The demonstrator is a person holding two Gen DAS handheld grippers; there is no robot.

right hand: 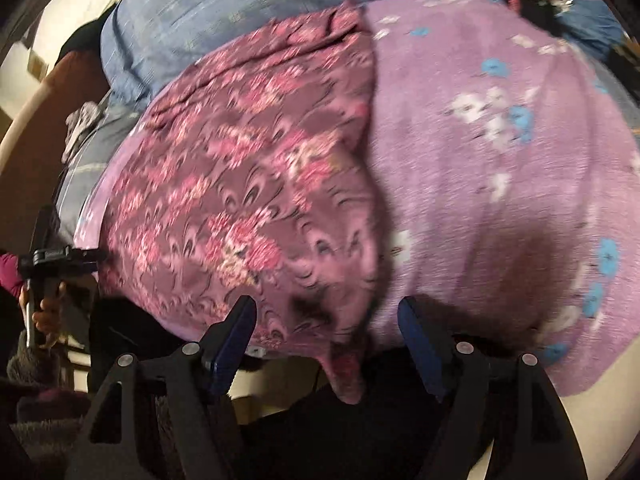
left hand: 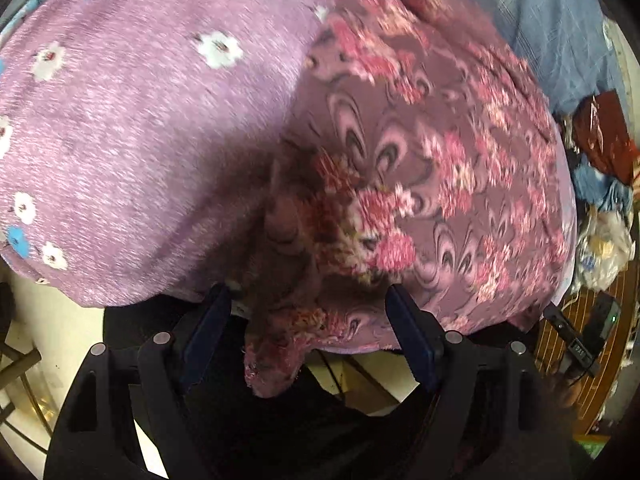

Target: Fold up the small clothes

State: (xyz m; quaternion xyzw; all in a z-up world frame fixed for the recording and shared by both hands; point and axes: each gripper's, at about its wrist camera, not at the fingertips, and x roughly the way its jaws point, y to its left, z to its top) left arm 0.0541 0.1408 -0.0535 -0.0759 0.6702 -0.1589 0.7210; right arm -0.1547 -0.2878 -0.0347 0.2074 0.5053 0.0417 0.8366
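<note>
A mauve garment (left hand: 420, 152) printed with pink flowers lies spread on a light purple sheet (left hand: 132, 128) dotted with white and blue flowers. My left gripper (left hand: 308, 294) hovers at the near edge, pointing steeply down, jaws wide apart. A frayed corner of the garment (left hand: 276, 364) hangs between its blue pads (left hand: 208, 324) without being pinched. In the right wrist view the garment (right hand: 240, 200) fills the left half and the sheet (right hand: 500, 208) the right. My right gripper (right hand: 327, 306) is open, and another hanging corner (right hand: 348, 376) sits loose between its fingers.
A blue quilted cover (right hand: 240, 16) lies behind the garment. Bags and a dark red item (left hand: 600, 132) are heaped at the right of the left wrist view, above a woven mat (left hand: 618, 308). A hand (right hand: 48, 316) holds a black tool at the garment's left edge.
</note>
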